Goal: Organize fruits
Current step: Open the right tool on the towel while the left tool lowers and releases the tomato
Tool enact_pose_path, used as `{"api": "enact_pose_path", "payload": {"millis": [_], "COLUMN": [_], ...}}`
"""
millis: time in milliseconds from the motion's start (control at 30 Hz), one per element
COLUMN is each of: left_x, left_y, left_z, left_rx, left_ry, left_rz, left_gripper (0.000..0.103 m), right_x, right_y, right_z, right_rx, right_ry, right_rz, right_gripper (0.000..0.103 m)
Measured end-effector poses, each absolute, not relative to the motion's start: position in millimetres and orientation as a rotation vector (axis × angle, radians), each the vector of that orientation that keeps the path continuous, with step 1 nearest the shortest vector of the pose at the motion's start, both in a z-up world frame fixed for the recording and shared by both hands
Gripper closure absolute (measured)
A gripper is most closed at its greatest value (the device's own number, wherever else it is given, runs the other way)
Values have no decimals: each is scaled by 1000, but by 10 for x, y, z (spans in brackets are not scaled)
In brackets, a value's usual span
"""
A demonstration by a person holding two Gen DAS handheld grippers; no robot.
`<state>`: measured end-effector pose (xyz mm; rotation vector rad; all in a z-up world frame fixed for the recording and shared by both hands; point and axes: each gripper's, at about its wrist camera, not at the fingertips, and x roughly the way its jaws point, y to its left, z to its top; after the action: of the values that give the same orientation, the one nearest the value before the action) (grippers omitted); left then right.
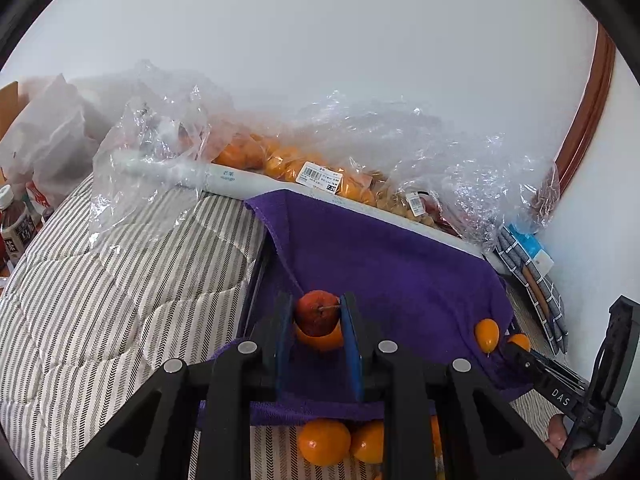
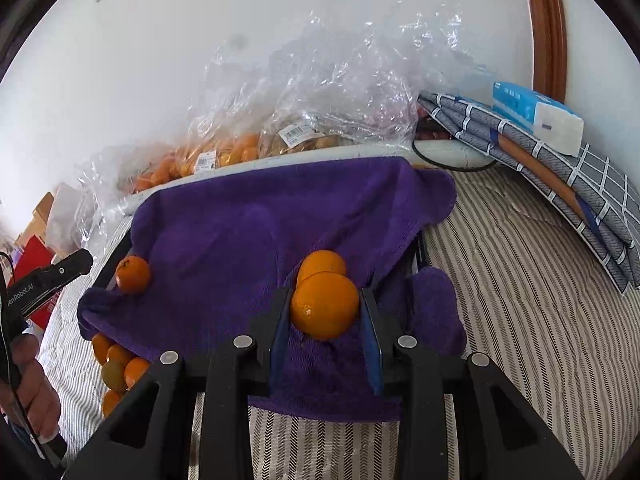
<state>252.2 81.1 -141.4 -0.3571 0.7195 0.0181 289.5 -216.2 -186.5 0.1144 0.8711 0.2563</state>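
A purple towel (image 1: 392, 264) drapes over a black rack. In the left wrist view my left gripper (image 1: 317, 304) is shut on a small red fruit (image 1: 316, 314) with a stem, just above an orange (image 1: 320, 342) that lies on the towel. In the right wrist view my right gripper (image 2: 325, 300) is shut on an orange (image 2: 324, 306), low over the towel (image 2: 248, 216). A second orange (image 2: 322, 264) rests just behind it. Another orange (image 2: 133, 274) sits near the towel's left edge. Loose oranges (image 1: 323, 440) lie by the towel's front edge.
Clear plastic bags of oranges (image 1: 280, 160) and other fruit lie on a white box along the wall. Bottles (image 1: 16, 224) stand at the far left. Folded grey cloth (image 2: 560, 168) with a tissue pack (image 2: 536, 116) lies at the right. Striped bedding (image 1: 120, 280) surrounds the rack.
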Motion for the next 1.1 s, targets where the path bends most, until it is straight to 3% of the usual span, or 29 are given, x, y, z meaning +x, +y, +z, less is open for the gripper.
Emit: {"api": "enact_pose_path", "payload": {"millis": [467, 800, 1100], "left_x": [2618, 2668, 2689], "left_y": [609, 560, 528], "left_z": [-1604, -1694, -1699], "left_rx": [-296, -269, -240], "left_ry": [841, 889, 886], "left_rz": [18, 34, 46], "left_gripper": [80, 80, 80], "right_x": [2917, 2894, 2864], "right_y": [-2112, -2125, -2090], "right_z": [-1934, -1883, -1877], "right_rx": [103, 135, 119], "right_ry": [906, 878, 852], "right_rz": [272, 282, 260], "right_gripper": [70, 51, 50]}}
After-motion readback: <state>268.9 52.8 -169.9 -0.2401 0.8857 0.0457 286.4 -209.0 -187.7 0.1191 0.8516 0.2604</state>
